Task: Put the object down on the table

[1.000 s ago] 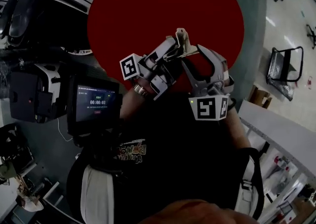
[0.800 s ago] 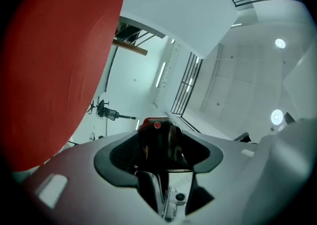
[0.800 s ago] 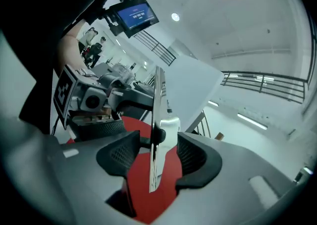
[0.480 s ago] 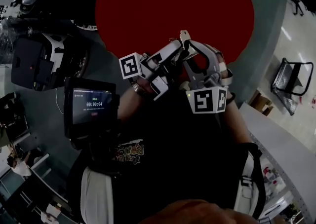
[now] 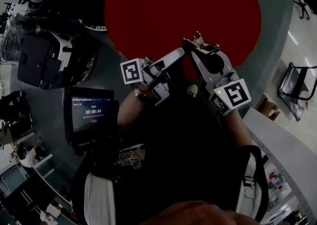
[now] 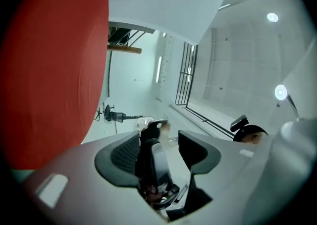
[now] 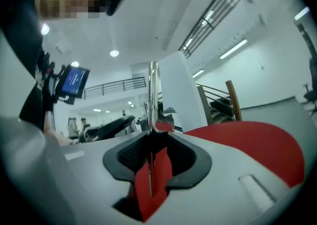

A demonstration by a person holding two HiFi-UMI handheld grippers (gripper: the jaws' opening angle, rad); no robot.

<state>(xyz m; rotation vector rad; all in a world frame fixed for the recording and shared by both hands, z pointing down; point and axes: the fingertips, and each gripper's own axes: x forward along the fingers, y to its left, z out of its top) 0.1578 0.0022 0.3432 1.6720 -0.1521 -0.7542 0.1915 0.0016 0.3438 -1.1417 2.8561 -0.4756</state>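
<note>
A small tool [image 5: 198, 39] with a black body and a thin shiny metal part hangs between my two grippers, above the near edge of the round red table [image 5: 183, 6]. My left gripper [image 5: 186, 50] reaches in from the left. Its jaws have just been closing. In the left gripper view the black body [image 6: 151, 157] leans on the left pad, with a gap to the right pad. My right gripper [image 5: 201, 46] comes from the right. Its jaws have just been closing and grip the metal strip [image 7: 152, 95], seen edge-on.
A dark screen [image 5: 90, 112] showing a timer sits at my left side. Dark machines [image 5: 44, 60] stand on the grey floor at the left. A black folding frame [image 5: 296, 86] and a pale shelf [image 5: 282, 144] are at the right.
Both grippers have shifted right with their tips still together. The right gripper has rolled, so its marker cube now sits tilted. Its jaws have narrowed onto the tool.
</note>
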